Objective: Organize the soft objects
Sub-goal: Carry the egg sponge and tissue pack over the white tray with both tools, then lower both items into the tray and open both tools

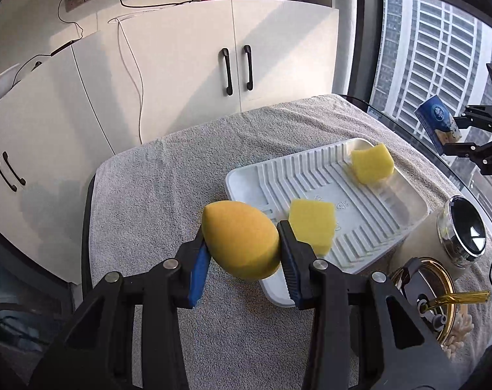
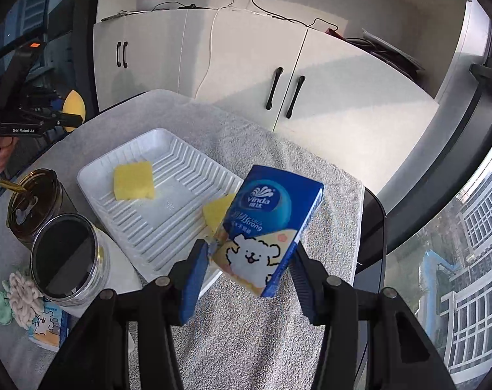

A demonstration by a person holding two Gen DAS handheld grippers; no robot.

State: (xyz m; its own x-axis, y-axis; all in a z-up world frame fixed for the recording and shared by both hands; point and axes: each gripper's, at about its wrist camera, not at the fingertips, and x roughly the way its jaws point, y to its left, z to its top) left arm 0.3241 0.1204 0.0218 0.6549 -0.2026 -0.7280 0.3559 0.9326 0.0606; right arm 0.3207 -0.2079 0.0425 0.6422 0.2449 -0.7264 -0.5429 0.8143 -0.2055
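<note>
My left gripper (image 1: 244,243) is clamped on an egg-shaped orange sponge (image 1: 241,239), held in the air above the grey towel (image 1: 168,169). Ahead and to its right lies the white tray (image 1: 314,175) with two yellow sponge pieces (image 1: 372,163). My right gripper (image 2: 249,260) grips a blue tissue pack (image 2: 265,227) just past the tray's near corner.

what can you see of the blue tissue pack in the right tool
The blue tissue pack is a soft, glossy plastic-wrapped pocket pack, blue on top with a white logo, cream below with a cartoon white puppy. It is held in the air, tilted, clamped at its lower end between the blue pads of the right tool, above the grey towel beside the white tray.
</note>
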